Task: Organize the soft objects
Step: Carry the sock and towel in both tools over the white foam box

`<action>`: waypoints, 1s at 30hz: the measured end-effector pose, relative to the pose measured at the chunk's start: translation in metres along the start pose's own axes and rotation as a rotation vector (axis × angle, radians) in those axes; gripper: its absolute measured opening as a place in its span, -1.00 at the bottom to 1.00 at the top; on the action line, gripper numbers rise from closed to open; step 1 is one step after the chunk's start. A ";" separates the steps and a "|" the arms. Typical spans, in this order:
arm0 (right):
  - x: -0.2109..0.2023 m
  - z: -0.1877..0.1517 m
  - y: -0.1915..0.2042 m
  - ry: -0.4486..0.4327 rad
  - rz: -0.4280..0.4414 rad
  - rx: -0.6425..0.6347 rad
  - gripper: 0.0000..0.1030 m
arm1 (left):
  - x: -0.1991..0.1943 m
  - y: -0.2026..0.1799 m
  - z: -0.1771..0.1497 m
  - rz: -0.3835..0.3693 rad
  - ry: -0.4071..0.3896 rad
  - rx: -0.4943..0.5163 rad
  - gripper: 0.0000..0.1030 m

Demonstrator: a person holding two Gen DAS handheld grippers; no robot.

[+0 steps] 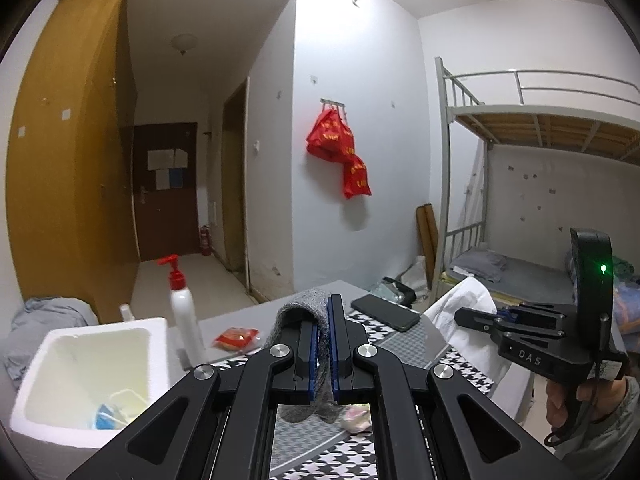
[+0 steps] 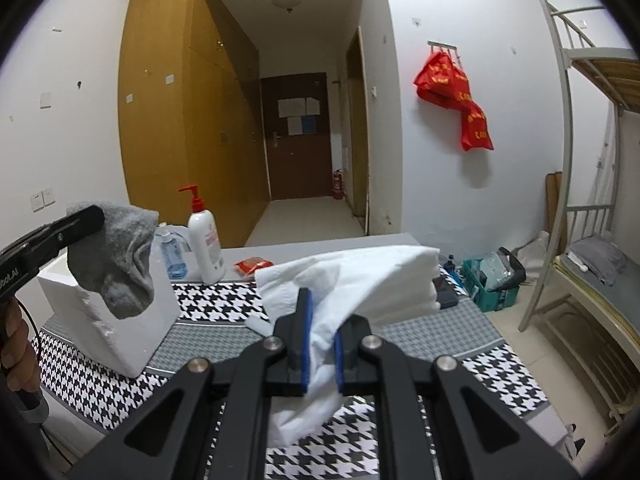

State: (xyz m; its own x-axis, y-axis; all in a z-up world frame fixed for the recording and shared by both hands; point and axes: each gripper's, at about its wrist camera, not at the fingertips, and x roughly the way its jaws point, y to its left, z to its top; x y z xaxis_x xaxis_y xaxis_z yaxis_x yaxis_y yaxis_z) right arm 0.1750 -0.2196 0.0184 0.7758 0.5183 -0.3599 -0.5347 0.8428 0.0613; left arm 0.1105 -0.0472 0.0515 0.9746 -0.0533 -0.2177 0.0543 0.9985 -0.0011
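Left tool (image 1: 324, 320) pinched tight on a gray sock (image 1: 298, 306), held up in the air above the white foam box (image 1: 96, 364). Sock draped over the blue pads, one end hanging down under the tool. From the right wrist view, same sock (image 2: 116, 256) dangling in front of the box (image 2: 132, 336), near its top edge.

Right tool (image 2: 322, 320) squeezed nearly closed on a white cloth (image 2: 360, 280), lifted off the tabletop (image 2: 216, 300), to the right of the box. Cloth spread out past the pads, a loose bit hanging below.

Just behind the box: a white pump bottle (image 2: 204, 240) with a red top. Next to the bottle, farther from the box, a small red packet (image 2: 252, 266). Well to the right of the box, a dark phone (image 1: 386, 312) flat on the tabletop.
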 end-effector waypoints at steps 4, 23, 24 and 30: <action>-0.003 0.005 0.012 -0.017 0.023 -0.015 -0.76 | -0.010 0.007 0.004 0.020 -0.016 0.005 -0.90; 0.004 0.021 0.060 -0.047 0.117 -0.080 -0.76 | -0.043 0.038 0.010 0.113 -0.050 -0.031 -0.90; 0.005 0.021 0.063 -0.048 0.125 -0.084 -0.76 | -0.044 0.039 0.011 0.120 -0.053 -0.031 -0.90; 0.010 0.021 0.073 -0.055 0.154 -0.089 -0.76 | -0.050 0.051 0.014 0.167 -0.054 -0.047 -0.90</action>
State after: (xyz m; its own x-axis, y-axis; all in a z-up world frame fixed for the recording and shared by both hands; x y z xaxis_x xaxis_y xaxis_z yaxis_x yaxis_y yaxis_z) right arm 0.1506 -0.1498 0.0394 0.6981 0.6498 -0.3006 -0.6746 0.7377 0.0280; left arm 0.0677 0.0064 0.0759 0.9795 0.1142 -0.1658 -0.1183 0.9929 -0.0151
